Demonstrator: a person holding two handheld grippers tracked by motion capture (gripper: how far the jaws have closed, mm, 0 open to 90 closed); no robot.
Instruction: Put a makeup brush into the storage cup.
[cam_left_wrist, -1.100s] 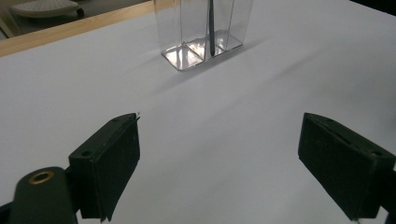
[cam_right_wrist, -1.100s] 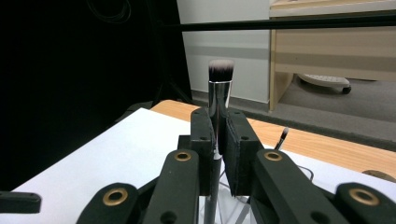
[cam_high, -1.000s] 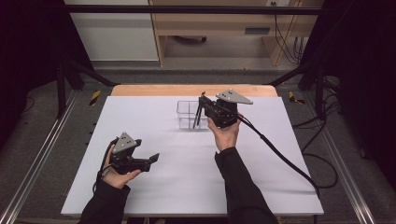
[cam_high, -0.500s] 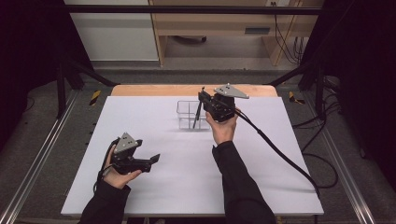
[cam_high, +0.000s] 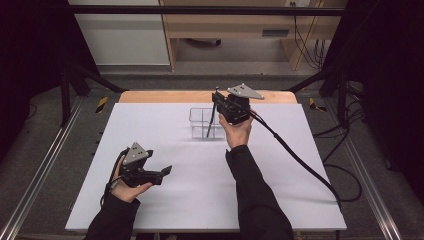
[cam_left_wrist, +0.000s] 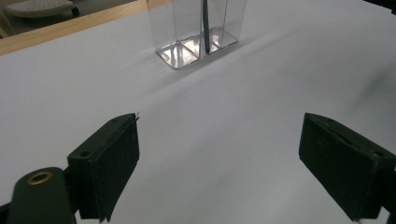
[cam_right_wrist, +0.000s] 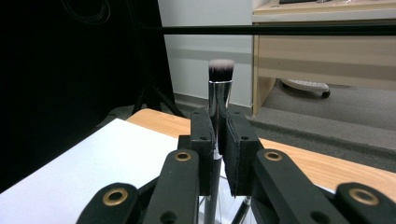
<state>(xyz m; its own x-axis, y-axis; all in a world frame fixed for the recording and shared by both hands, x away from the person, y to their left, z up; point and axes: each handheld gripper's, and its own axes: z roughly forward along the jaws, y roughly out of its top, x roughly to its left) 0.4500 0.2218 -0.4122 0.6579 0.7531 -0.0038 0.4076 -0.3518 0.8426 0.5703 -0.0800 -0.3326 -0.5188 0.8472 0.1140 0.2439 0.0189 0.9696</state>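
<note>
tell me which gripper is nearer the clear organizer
Right. The right gripper is just above the clear organizer, clamping a makeup brush; the left gripper is open, well short of it.

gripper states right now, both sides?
Left gripper: open, holding nothing, above the bare white table.
Right gripper: shut on the makeup brush, bristles up, handle reaching down into the clear organizer.

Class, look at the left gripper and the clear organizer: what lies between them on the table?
Nothing: in the left gripper view, bare white table runs from the open left gripper to the clear organizer.
</note>
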